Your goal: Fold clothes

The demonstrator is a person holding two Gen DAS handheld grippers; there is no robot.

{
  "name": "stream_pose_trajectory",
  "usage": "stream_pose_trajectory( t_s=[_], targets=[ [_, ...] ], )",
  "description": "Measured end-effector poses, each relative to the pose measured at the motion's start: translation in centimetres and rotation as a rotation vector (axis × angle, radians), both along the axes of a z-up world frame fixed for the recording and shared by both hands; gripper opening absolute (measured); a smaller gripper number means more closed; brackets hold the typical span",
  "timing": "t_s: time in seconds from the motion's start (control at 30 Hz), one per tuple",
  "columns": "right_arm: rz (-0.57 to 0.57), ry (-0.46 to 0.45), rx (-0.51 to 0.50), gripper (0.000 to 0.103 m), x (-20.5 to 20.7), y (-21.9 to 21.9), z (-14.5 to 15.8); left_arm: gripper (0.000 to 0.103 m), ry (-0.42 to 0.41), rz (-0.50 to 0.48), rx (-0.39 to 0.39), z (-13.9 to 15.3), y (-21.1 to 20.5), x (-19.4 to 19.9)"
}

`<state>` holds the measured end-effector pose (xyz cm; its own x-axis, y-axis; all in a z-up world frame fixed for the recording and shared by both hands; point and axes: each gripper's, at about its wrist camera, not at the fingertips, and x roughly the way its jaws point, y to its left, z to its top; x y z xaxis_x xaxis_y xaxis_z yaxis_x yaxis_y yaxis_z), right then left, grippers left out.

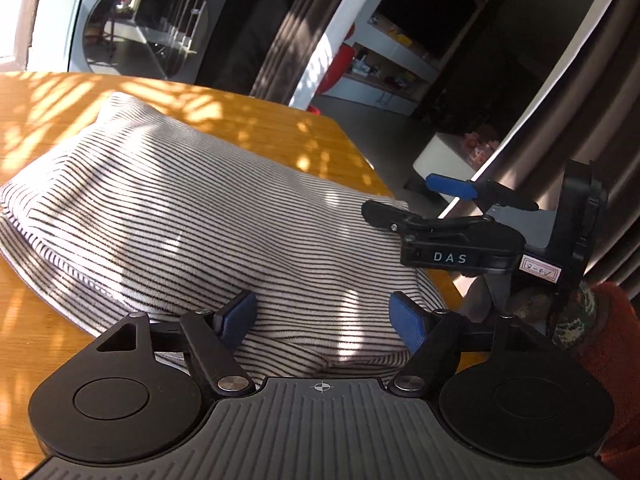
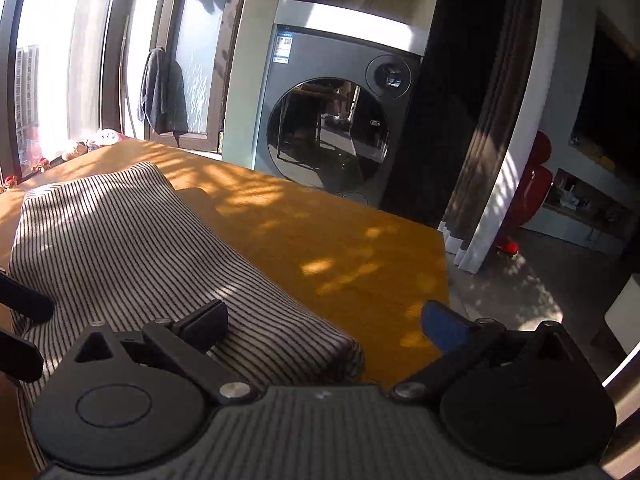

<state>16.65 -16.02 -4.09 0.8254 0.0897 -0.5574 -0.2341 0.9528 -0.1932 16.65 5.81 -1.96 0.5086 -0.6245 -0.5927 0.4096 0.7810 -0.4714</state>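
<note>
1. Left wrist view: a striped garment, white with thin dark lines, lies folded in a soft mound on the orange wooden counter, dappled with sunlight.
2. The left tongs stand wide at the garment's near edge, one blue pad on each side of a bulge of cloth, gripping nothing.
3. The right tongs show to the right of the garment, over its right end; their fingers stand apart.
4. A washing machine with a round glass door stands beyond the garment, past the counter's far edge.
5. Right wrist view: the right tongs gape wide at the garment's near right corner, one finger over the cloth, the other over bare counter.
6. The washing machine stands behind the garment.
</note>
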Motion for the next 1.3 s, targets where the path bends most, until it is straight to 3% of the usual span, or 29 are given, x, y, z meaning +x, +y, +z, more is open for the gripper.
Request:
stream_pose_trajectory(
  t_s=[0.17,0.4,0.53,0.6,0.73,0.83,0.93,1.03,1.17,1.27,1.3],
  targets=[
    [-0.020,0.039,0.066,0.103,-1.6,-0.4,-1.4,0.077,0.007,0.051,0.008,-0.4,1.5,1.3],
    [0.100,0.057,0.107,0.103,-7.0,0.2,-0.5,0.077,-0.024,0.131,0.060,-0.6,2.5,3.4],
    [0.139,-0.007,0.108,0.103,-8.4,0.4,1.6,0.088,-0.033,0.144,0.045,0.5,3.0,2.8],
    [0.149,-0.048,0.109,0.103,-8.9,0.4,2.9,0.093,-0.078,0.121,0.066,1.3,2.6,1.5],
    [0.143,-0.023,0.159,0.103,-8.1,0.0,3.0,0.095,-0.164,0.070,0.104,2.9,1.8,-1.1],
    [0.133,0.001,0.044,0.103,-8.4,0.9,0.4,0.095,-0.139,-0.039,0.080,2.3,0.6,-2.7],
    [0.120,0.019,0.019,0.103,-8.9,1.0,-0.3,0.095,-0.144,-0.092,0.171,0.6,-0.3,-3.6],
    [0.125,0.052,0.046,0.103,-9.1,0.6,0.3,0.095,-0.160,-0.059,0.283,-0.3,-0.6,-3.5],
    [0.206,-0.008,0.065,0.103,-10.6,1.3,2.4,0.099,-0.150,-0.018,0.312,-0.7,0.2,-2.7],
    [0.312,-0.012,0.133,0.103,-11.4,2.5,3.5,0.101,-0.149,0.001,0.315,-0.7,0.7,-2.3],
    [0.321,0.028,0.126,0.103,-11.3,3.3,2.8,0.102,-0.148,0.007,0.316,-0.7,0.9,-2.2]
  ],
)
